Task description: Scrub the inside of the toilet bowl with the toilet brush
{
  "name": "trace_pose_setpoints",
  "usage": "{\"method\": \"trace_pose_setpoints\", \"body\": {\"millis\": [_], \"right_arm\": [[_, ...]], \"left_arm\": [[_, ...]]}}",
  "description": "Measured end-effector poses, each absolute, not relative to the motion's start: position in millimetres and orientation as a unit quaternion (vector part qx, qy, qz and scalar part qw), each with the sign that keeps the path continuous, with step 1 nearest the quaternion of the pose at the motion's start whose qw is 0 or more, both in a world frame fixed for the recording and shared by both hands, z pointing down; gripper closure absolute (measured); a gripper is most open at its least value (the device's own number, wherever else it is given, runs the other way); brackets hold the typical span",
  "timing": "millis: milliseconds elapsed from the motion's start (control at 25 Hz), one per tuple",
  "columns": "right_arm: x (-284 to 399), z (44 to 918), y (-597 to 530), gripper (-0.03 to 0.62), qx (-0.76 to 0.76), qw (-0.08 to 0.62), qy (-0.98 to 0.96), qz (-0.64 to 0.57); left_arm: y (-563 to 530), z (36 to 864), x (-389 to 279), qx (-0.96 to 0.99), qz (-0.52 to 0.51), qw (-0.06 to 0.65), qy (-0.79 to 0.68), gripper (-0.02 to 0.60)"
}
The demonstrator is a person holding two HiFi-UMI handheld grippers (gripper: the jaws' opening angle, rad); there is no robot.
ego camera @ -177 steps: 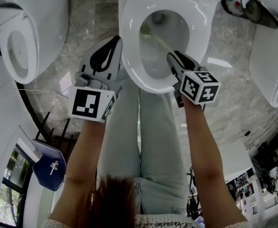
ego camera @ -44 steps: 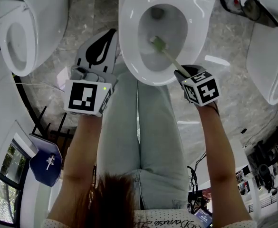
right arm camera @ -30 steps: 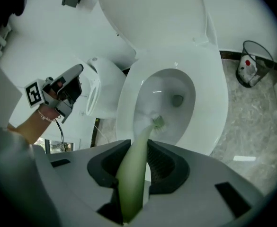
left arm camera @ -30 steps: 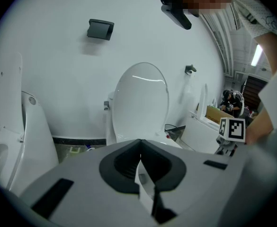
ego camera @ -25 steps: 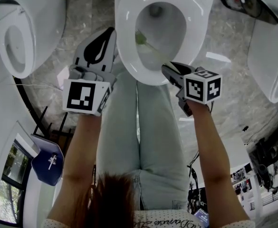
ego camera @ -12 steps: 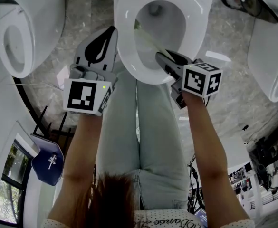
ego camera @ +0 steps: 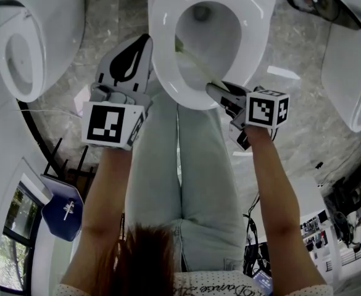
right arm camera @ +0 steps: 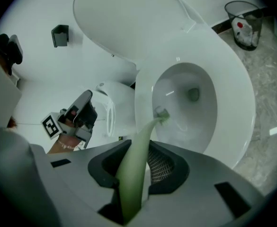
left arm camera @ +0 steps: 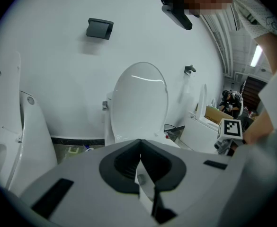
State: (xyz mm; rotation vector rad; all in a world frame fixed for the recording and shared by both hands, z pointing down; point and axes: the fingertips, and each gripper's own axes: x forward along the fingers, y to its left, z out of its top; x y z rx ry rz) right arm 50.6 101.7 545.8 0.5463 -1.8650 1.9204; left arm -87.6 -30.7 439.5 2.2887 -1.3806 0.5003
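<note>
head view: from above the person, aimed steeply down past both arms at the left gripper (ego camera: pixel 144 41), the right gripper (ego camera: pixel 212 89) and the bowl (ego camera: pixel 257 23) at far centre. left gripper view: low, facing level over its own jaws toward the far wall, with the raised lid (left arm camera: pixel 139 103) ahead and the right gripper small at its right edge. right gripper view: close over the bowl's near rim, tilted, looking along the brush (right arm camera: pixel 133 174) into the bowl, the left gripper at its left. head and right gripper views share the bowl and the bin (ego camera: pixel 319 8) at far right.
</note>
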Motion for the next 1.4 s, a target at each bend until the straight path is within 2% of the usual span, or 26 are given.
{"method": "trace_pose_setpoints", "body": {"millis": [80, 200, 600, 920, 1400], "right_arm": [[47, 547, 127, 0.523, 0.158, 0.242, -0.666, 0.688], [51, 560, 151, 0.525, 0.145, 0.332, -0.696, 0.620], [62, 569, 154, 0.531, 0.158, 0.314, -0.666, 0.658], [96, 573, 169, 0.536, 0.162, 0.360, -0.641, 0.659], [137, 574, 124, 0.536, 0.219, 0.385, -0.654, 0.613]], "left_arm": [[-32, 438, -87, 0.823, 0.180, 0.208, -0.496, 0.577], [-33, 437, -87, 0.824, 0.181, 0.207, -0.496, 0.577], [-29, 442, -90, 0.820, 0.183, 0.211, -0.499, 0.577], [-33, 442, -86, 0.820, 0.178, 0.212, -0.501, 0.577], [-30, 442, -86, 0.818, 0.180, 0.212, -0.503, 0.577]]}}
